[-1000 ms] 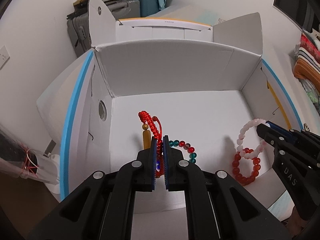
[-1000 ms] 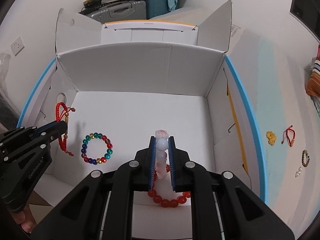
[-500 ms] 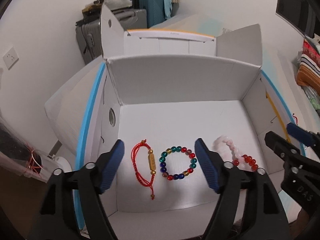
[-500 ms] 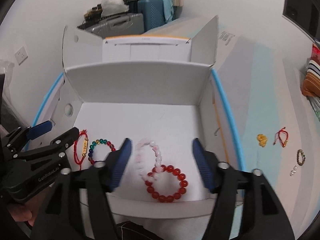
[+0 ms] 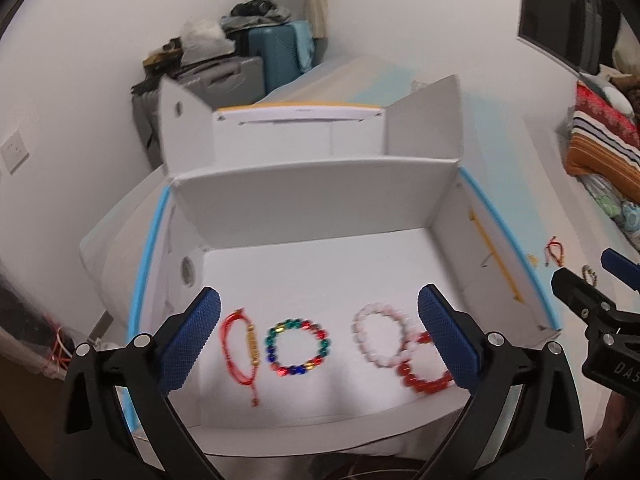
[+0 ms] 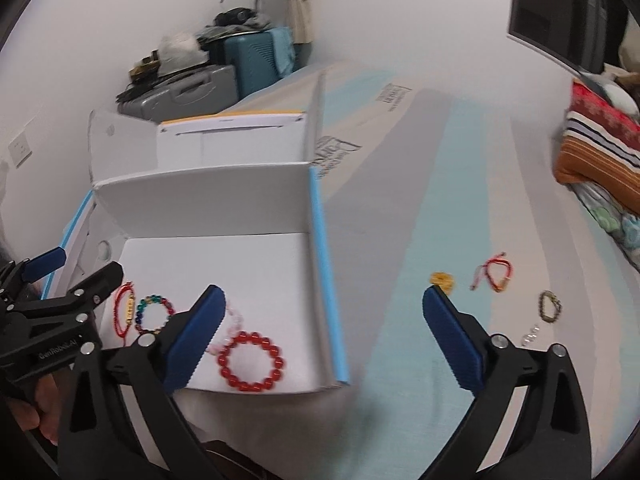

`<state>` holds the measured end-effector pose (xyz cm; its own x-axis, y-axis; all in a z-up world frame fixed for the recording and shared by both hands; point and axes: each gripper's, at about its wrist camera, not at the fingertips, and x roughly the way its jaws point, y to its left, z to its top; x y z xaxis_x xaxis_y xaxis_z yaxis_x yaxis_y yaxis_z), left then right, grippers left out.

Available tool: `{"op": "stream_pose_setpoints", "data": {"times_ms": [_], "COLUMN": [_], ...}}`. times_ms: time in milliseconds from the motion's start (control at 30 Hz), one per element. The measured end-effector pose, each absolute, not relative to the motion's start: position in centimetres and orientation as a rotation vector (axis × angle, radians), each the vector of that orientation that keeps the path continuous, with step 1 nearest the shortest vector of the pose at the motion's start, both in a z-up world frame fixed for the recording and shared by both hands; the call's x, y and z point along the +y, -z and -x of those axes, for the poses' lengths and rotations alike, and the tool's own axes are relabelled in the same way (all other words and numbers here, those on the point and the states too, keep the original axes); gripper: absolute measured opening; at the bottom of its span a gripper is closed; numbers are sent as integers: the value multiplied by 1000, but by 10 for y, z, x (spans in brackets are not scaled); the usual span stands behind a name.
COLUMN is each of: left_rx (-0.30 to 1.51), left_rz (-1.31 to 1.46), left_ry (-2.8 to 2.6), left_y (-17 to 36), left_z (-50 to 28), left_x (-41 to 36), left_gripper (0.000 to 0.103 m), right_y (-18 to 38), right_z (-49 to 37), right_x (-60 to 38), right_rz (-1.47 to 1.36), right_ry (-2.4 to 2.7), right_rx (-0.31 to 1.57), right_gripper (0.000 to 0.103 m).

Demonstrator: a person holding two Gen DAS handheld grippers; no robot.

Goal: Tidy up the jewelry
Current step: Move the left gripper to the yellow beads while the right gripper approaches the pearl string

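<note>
White corrugated cardboard box (image 5: pixel 312 184), flaps up, already holding four pieces in a row on its floor: red cord bracelet (image 5: pixel 239 343) with a gold tube bead, glossy multicoloured bead bracelet (image 5: pixel 297 347), milky pink bead bracelet (image 5: pixel 380 336), overlapping it a shiny red bead bracelet (image 6: pixel 251 361). Still out on the pale striped bed sheet (image 6: pixel 400 400), right of the box: small yellow charm (image 6: pixel 442 279), second red cord bracelet (image 6: pixel 496 272), dark bead bracelet (image 6: pixel 550 306), tiny clear beads (image 6: pixel 530 335). Roughly half sorted, by the look. Left hand-held gripper (image 5: pixel 319 328) and right hand-held gripper (image 6: pixel 324 320) both opening wide, nothing pinched.
</note>
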<state>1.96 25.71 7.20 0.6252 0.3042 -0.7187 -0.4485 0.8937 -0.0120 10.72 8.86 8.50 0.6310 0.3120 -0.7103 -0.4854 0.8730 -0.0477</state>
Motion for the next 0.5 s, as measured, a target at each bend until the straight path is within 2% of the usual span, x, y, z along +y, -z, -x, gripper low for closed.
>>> {"op": "stream_pose_setpoints", "data": {"times_ms": [500], "left_rx": [754], "left_rz": [117], "left_ry": [-249], "left_y": [-100], "left_z": [-95], "left_x": [147], "left_gripper": [97], "right_y": [-99], "right_z": [-146], "right_x": [-36], "right_rz": [175], "right_ry": [-288], "right_rx": [757], "right_gripper": [95]}}
